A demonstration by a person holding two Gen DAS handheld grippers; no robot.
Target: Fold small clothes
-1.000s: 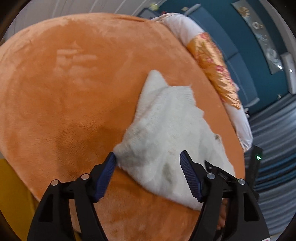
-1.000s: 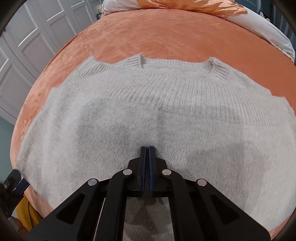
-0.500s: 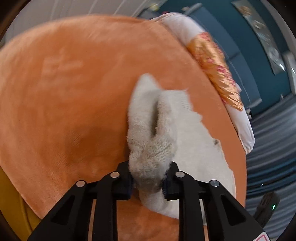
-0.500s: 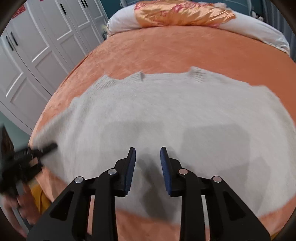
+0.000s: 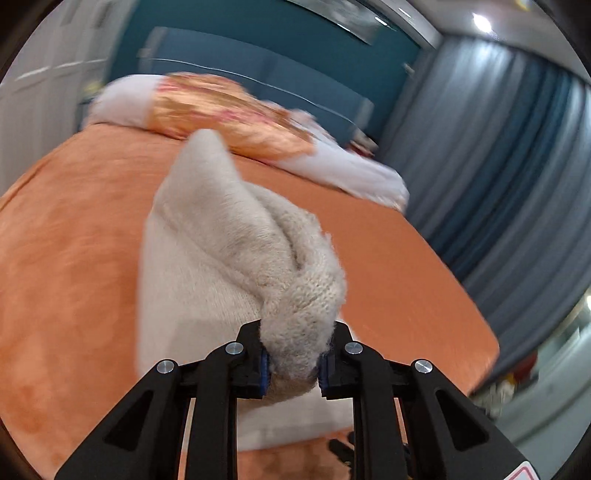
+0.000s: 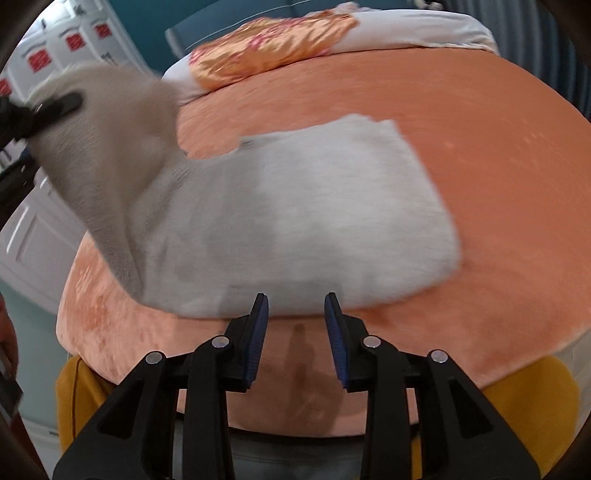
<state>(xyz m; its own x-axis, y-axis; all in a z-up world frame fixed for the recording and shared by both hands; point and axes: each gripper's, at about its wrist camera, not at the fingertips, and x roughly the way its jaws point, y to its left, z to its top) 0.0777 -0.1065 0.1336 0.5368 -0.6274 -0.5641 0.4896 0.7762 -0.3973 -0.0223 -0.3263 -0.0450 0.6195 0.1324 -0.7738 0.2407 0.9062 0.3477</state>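
Observation:
A small pale grey knitted sweater [image 6: 314,218] lies on an orange plush bed cover [image 6: 480,147]. My left gripper [image 5: 291,365] is shut on a bunched end of the sweater [image 5: 258,251] and holds it lifted above the bed; it shows at the far left of the right wrist view [image 6: 55,107], with the raised cloth hanging from it. My right gripper [image 6: 295,332] is open and empty, just in front of the sweater's near edge, above the bed's front rim.
A gold and pink patterned pillow [image 6: 273,48] on white bedding [image 6: 424,29] lies at the head of the bed. White wardrobe doors [image 6: 33,236] stand left, blue curtains [image 5: 498,177] right. A yellow panel [image 6: 528,398] shows below the bed's front edge.
My left gripper closed on the sweater's left end and lifted it up and over toward the middle. My right gripper opened, let go of the hem and drew back.

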